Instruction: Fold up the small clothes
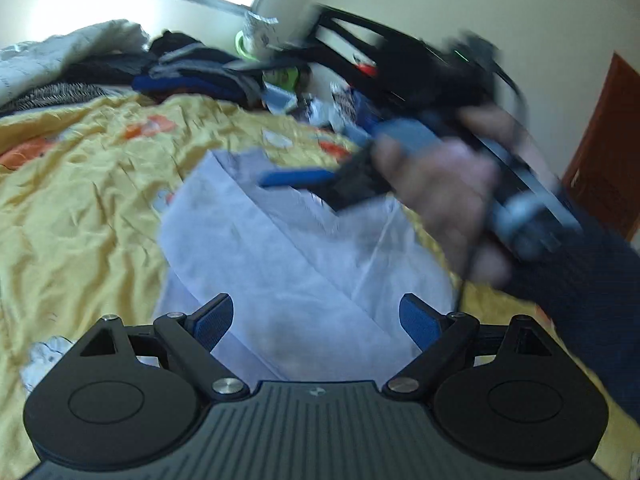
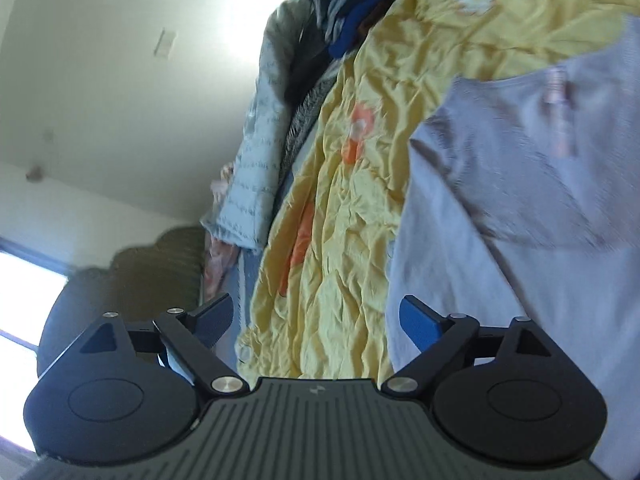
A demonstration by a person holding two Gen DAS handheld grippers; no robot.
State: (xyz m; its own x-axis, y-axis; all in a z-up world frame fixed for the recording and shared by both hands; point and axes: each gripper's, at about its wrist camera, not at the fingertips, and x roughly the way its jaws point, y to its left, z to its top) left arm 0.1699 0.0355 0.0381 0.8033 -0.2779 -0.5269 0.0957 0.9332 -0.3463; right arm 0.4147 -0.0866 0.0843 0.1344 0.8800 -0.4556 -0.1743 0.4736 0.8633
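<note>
The left gripper (image 1: 316, 316) hung with its fingers (image 1: 214, 320) spread wide and empty, the pale lilac garment (image 1: 280, 248) directly below and ahead of them on the yellow bedspread (image 1: 80, 200). The garment's long axis ran away from those fingers, toward the far dark clothes pile (image 1: 192, 68). Farther along it, the right gripper (image 1: 304, 178), blurred and held in the right hand (image 1: 436, 188), sat over the far end; its own view showed its fingers (image 2: 420, 324) parted and holding nothing, the garment off to their right. Judging by this, the left was nearer the near hem.
</note>
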